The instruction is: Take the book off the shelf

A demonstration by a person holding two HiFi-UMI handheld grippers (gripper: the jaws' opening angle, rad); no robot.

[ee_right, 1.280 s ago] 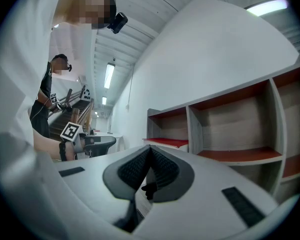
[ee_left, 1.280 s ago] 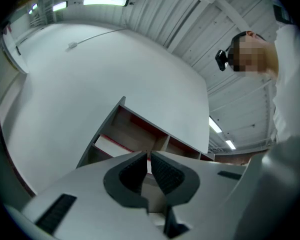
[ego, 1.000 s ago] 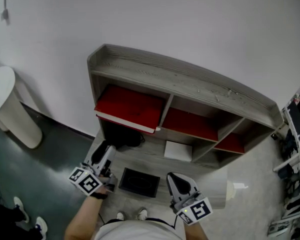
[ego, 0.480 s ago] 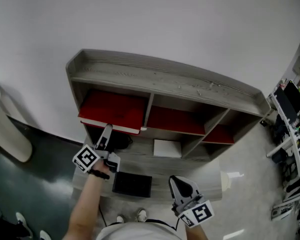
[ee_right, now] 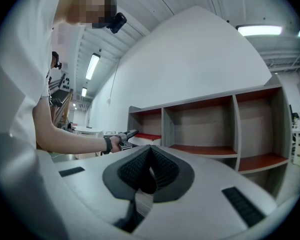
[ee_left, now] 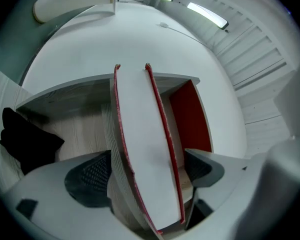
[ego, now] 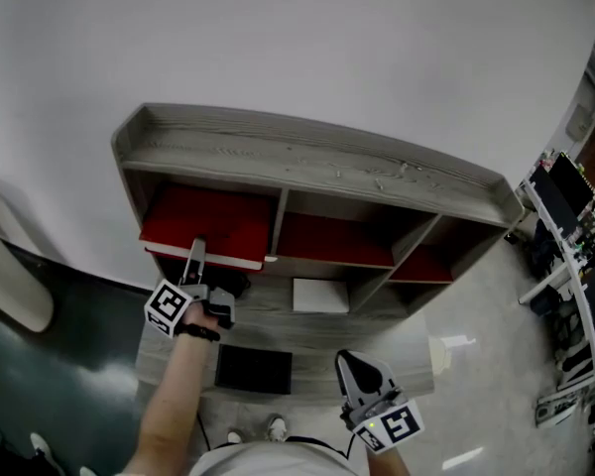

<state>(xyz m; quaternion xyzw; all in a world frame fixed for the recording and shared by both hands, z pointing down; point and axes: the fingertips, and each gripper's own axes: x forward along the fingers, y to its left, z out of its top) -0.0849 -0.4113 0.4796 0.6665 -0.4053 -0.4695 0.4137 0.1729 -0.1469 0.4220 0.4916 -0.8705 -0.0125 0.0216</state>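
A red-covered book [ego: 210, 222] lies flat on the red board of the left compartment of a grey wooden shelf [ego: 307, 157]. My left gripper [ego: 196, 250] reaches its front edge. In the left gripper view the book [ee_left: 142, 144], white page edge between red covers, stands between the jaws of the left gripper [ee_left: 145, 181], together with the shelf board under it. These jaws are opening wide and the pads [ee_left: 87, 176] stand apart from the book. My right gripper [ego: 361, 369] hangs low in front of the shelf, and in its own view the right gripper [ee_right: 147, 171] is shut on nothing.
A white flat thing [ego: 320, 296] lies in the lower middle compartment, a black bundle [ego: 234, 284] in the lower left one, also black in the left gripper view [ee_left: 25, 144]. A black flat thing [ego: 253, 369] lies below. A white bin [ego: 5, 286] stands left, an equipment rack [ego: 575, 256] right.
My left gripper has risen from near the black flat thing up to the book's front edge, and its jaws have spread. The right gripper has stayed low.
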